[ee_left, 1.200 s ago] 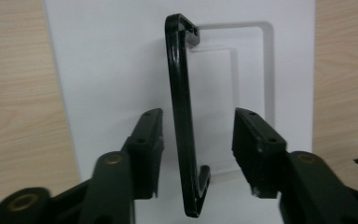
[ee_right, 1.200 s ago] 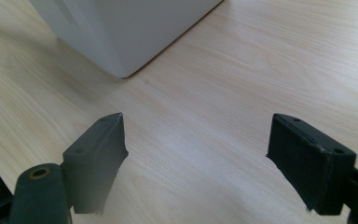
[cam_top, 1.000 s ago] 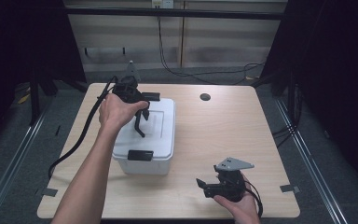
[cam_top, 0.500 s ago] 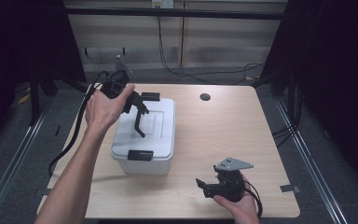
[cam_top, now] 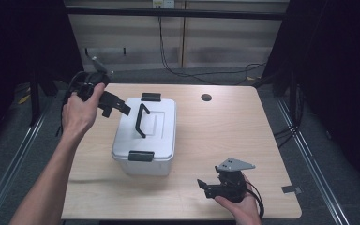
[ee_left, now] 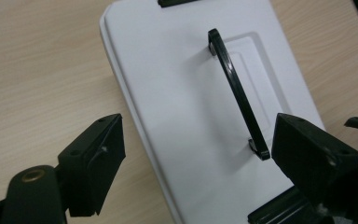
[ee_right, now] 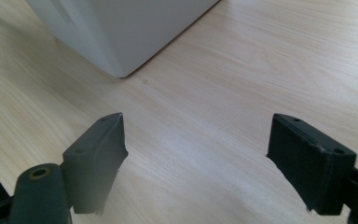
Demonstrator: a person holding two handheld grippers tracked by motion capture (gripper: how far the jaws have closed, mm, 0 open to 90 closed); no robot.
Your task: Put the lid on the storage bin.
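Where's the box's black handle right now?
In the high view the black handle stands raised on the white box's lid, left of table centre; the open left gripper hovers just left of it.

- The white box [ee_right: 121, 32] is cut off at the right gripper view's top edge.
- Its near latch [ee_left: 279, 212] is partly hidden behind a jaw.

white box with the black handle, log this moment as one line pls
left gripper: open, just opened, nothing between fingers, off box's left edge | white box: lid on, handle raised | right gripper: open, on table
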